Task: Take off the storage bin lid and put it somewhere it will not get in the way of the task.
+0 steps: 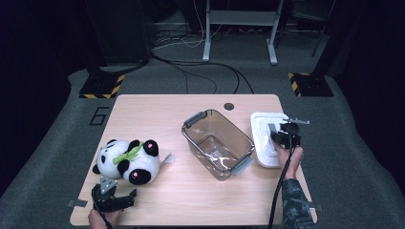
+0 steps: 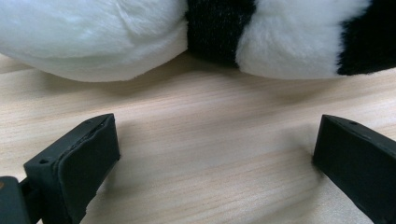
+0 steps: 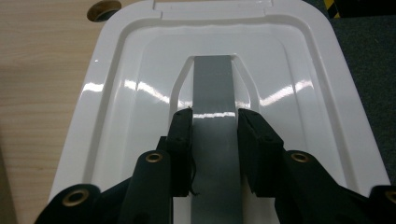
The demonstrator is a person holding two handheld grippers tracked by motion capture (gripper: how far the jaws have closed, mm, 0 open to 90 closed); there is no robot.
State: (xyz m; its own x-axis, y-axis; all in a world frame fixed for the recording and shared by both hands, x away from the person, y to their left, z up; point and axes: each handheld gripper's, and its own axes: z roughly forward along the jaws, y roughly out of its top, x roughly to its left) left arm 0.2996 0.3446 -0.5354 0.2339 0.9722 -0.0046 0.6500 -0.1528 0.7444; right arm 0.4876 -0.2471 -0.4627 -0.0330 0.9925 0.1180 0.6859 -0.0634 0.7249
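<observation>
On the pale wooden table (image 1: 191,191), a clear plastic bin (image 1: 217,143) sits mid-table. Left lies a black-and-white plush panda (image 1: 128,161), just beyond the wide-open, empty left gripper (image 1: 119,199). The right gripper (image 3: 214,140) clamps the grey handle (image 3: 212,84) of the white plastic lid (image 1: 262,138) lying beside the bin.

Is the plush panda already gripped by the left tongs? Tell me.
No: in the left gripper view the left tongs stand wide open on bare table, with the plush panda lying beyond their tips, untouched.
</observation>
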